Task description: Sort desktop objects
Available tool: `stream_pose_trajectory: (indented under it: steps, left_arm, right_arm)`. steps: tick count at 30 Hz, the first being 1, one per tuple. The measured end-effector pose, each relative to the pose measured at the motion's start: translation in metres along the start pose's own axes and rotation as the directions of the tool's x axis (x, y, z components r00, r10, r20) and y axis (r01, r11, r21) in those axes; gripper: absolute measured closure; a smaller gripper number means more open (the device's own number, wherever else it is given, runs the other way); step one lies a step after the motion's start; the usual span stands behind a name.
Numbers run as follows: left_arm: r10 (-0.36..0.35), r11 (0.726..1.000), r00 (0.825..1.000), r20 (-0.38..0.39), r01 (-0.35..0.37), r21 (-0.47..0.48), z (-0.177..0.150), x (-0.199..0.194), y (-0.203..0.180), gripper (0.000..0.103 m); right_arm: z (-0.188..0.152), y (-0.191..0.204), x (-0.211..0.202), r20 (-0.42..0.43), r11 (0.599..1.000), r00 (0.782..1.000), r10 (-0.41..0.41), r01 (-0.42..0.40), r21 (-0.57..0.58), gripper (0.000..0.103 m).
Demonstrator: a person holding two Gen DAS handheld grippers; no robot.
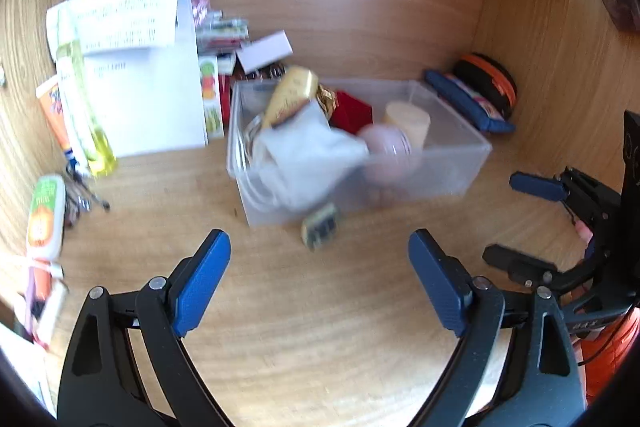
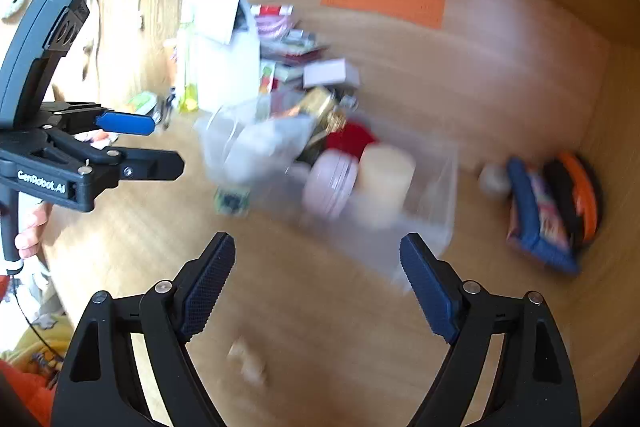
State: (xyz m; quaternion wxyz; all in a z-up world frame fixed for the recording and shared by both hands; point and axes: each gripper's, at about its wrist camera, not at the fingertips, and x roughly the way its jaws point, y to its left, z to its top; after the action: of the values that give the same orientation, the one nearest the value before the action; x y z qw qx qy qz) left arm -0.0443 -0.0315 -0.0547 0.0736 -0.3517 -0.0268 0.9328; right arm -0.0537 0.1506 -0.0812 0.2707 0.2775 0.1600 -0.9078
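Small green circuit-board-like piece (image 1: 320, 228) flat on the table (image 1: 304, 327), touching the front wall of the clear plastic bin (image 1: 460, 163); likely light, stiff and thin, so best pinched across its short edges, lifting one edge first since little height to bite. Bin itself crammed with soft white pouch (image 1: 308, 151), pink round case (image 1: 386, 151), cream cup (image 1: 408, 121), probably light but awkward to shift. Left hand-held gripper (image 1: 320, 275) and right hand-held gripper (image 2: 318, 277) both spread wide, holding nothing, hovering short of the piece.

Bin (image 1: 456, 163) mid-desk; small board (image 1: 320, 227) before it; pouch (image 1: 464, 101) right.
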Motion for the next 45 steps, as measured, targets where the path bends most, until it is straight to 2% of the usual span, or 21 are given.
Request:
stream_pose_trajectory:
  steps: [3,6,9,11,13,17,19,25,29,31,34,36,38,45]
  left_arm:
    - [-0.009,1.000,1.000,-0.015,0.009,0.002,-0.014,-0.001,-0.006,0.012]
    - [-0.028,1.000,0.999,-0.035,0.027,-0.007,-0.025,0.000,-0.008,0.012]
    - [-0.040,0.999,0.998,-0.051,0.039,-0.021,-0.031,0.003,-0.007,0.012]
    - [-0.047,0.998,0.997,-0.061,0.045,-0.031,-0.034,0.005,-0.006,0.012]
    - [-0.051,0.998,0.996,-0.072,0.049,-0.037,-0.036,0.007,-0.005,0.012]
    - [-0.043,0.999,0.995,-0.093,0.040,-0.033,-0.038,0.013,-0.006,0.012]
    - [-0.045,0.999,0.994,-0.103,0.043,-0.026,-0.037,0.017,-0.007,0.012]
    - [-0.061,0.998,0.985,-0.160,0.060,-0.014,-0.027,0.036,-0.009,0.012]
    - [-0.061,0.998,0.981,-0.182,0.058,-0.024,-0.017,0.048,-0.007,0.012]
    - [-0.084,0.996,0.976,-0.203,0.076,-0.047,-0.010,0.057,-0.005,0.012]
    - [-0.064,0.996,0.974,-0.220,0.048,-0.075,-0.002,0.071,-0.002,0.012]
    - [-0.068,0.996,0.973,-0.220,0.053,-0.073,0.002,0.077,-0.005,0.018]
    - [-0.043,0.998,0.975,-0.219,0.034,-0.047,0.005,0.081,-0.011,0.028]
    - [-0.011,1.000,0.974,-0.227,0.005,-0.028,0.010,0.094,-0.019,0.035]
  right_arm:
    - [-0.023,0.009,0.001,-0.047,1.000,0.999,0.003,-0.004,-0.008,0.027]
    - [-0.039,0.017,-0.001,-0.082,1.000,0.996,0.019,-0.021,-0.016,0.043]
    - [-0.051,0.021,-0.001,-0.112,0.998,0.992,0.059,-0.060,-0.007,0.046]
    - [-0.056,0.023,0.000,-0.124,0.997,0.989,0.077,-0.078,0.003,0.049]
    - [-0.059,0.024,0.000,-0.130,0.996,0.987,0.090,-0.089,0.017,0.058]
    - [-0.061,0.025,0.006,-0.147,0.994,0.984,0.104,-0.100,0.033,0.065]
    - [-0.062,0.025,0.007,-0.151,0.994,0.982,0.111,-0.106,0.041,0.072]
    - [-0.063,0.022,0.012,-0.153,0.990,0.979,0.136,-0.129,0.057,0.082]
    - [-0.062,0.013,0.016,-0.137,0.987,0.981,0.134,-0.120,0.109,0.082]
    - [-0.060,0.008,0.015,-0.120,0.984,0.983,0.139,-0.123,0.132,0.082]
    - [-0.056,-0.003,0.015,-0.088,0.976,0.984,0.152,-0.135,0.171,0.082]
    - [-0.053,-0.007,0.015,-0.076,0.973,0.984,0.158,-0.142,0.182,0.082]
    - [-0.050,-0.011,0.015,-0.064,0.971,0.985,0.161,-0.147,0.190,0.082]
    - [-0.048,-0.021,0.009,-0.025,0.965,0.983,0.184,-0.176,0.195,0.082]
